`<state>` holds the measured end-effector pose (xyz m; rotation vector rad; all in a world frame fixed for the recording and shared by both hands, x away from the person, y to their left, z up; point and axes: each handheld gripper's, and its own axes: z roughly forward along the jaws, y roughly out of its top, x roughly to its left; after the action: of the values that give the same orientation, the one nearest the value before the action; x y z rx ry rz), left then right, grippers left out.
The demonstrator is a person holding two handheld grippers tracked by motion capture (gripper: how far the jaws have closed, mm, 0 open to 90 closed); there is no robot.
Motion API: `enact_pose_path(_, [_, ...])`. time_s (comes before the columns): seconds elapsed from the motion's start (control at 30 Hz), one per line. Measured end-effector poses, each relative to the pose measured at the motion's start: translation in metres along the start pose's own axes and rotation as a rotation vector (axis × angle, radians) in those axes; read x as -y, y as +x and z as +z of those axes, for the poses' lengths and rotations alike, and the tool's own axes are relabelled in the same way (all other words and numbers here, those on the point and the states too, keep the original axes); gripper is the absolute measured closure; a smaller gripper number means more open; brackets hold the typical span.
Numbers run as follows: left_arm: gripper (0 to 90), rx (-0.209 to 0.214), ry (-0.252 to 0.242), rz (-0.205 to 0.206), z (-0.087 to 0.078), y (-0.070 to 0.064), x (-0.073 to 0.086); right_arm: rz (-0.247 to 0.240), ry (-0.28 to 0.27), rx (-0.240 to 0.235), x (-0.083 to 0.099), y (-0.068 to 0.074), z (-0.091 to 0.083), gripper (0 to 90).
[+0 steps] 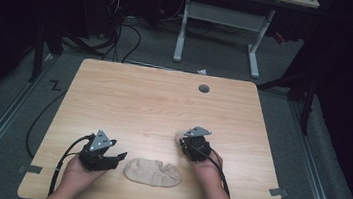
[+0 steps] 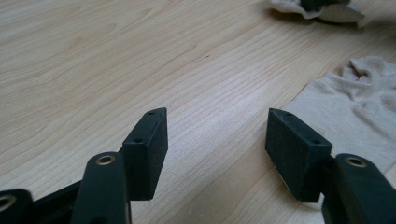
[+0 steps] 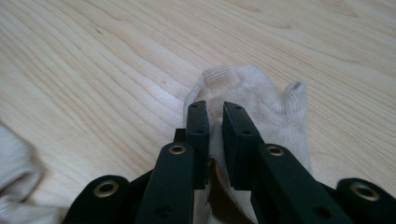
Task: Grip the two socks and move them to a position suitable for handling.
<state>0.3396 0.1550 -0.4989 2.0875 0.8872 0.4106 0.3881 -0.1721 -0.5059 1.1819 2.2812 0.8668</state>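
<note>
Dark surroundings close in on the pale wooden table (image 1: 164, 103), with a white-legged desk (image 1: 220, 29) and loose cables on the grey floor behind it. Nothing I can see carries a brand, label or readable writing; the only marks on the table are a round grey grommet (image 1: 204, 88) near its far edge and grey tape tabs (image 1: 278, 192) at its near corners.

I hold a claw in each hand. One beige ankle sock (image 1: 153, 172) lies flat near the table's front edge, between my two hands. My left gripper (image 1: 116, 159) sits just to its left, jaws spread wide apart with nothing between them; in the left gripper view the sock's ribbed fabric lies just beyond my right-hand pad (image 2: 293, 149).

My right gripper (image 3: 215, 116) is closed on a second beige sock (image 3: 254, 95), its two pads nearly together with a fold of knit pinched between them. That sock bunches up around the jaws and rests on the wood, farther from me than the flat one and near it.
</note>
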Motion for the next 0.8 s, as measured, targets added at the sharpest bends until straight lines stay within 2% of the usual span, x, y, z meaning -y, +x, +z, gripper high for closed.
enact_pose_path(0.23, [39.8, 0.004, 0.016, -0.001, 0.002, 0.000, 0.001, 0.034, -0.071, -0.006, 0.003, 0.000, -0.020, 81.0])
enact_pose_path(0.57, [39.9, 0.012, 0.018, 0.014, 0.003, -0.004, 0.001, 0.068, -0.081, 0.011, 0.016, -0.005, -0.032, 78.8])
enact_pose_path(0.8, [39.9, 0.010, 0.027, 0.024, 0.007, -0.005, -0.001, 0.058, -0.072, -0.006, 0.020, 0.001, -0.026, 78.4])
